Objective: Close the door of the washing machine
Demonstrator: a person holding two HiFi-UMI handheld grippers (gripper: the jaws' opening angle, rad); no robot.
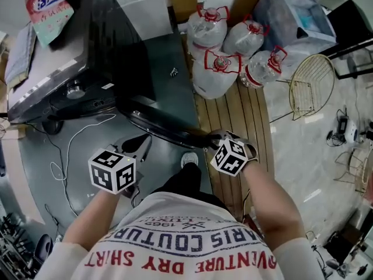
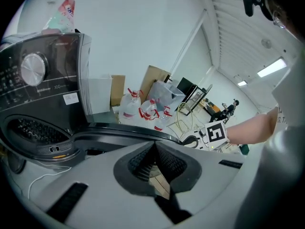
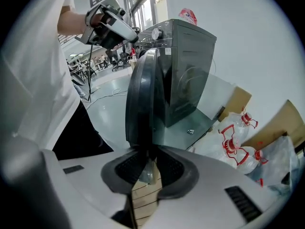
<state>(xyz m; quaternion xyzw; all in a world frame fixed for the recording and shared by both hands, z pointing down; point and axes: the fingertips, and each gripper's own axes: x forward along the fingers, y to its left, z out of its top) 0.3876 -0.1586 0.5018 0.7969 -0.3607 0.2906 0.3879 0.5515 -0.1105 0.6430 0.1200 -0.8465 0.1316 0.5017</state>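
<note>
The dark front-loading washing machine [image 1: 87,51] stands at the upper left, its drum opening [image 2: 33,132] exposed. Its round door [image 1: 169,130] is swung wide open, seen edge-on as a tall dark disc [image 3: 143,94] in the right gripper view. My right gripper [image 1: 211,140] is shut on the door's free edge, and the rim sits between its pads [image 3: 148,168]. My left gripper [image 1: 139,146] hovers just in front of the door's near face [image 2: 133,132], touching nothing. Its jaws [image 2: 155,163] are shut with nothing between them.
Several large water bottles with red caps [image 1: 221,45] stand on the wooden floor strip [image 1: 233,109] right of the machine. A wire basket [image 1: 312,80] lies further right. A white cable [image 1: 64,156] loops on the grey floor and a detergent bag [image 1: 49,7] rests on the machine.
</note>
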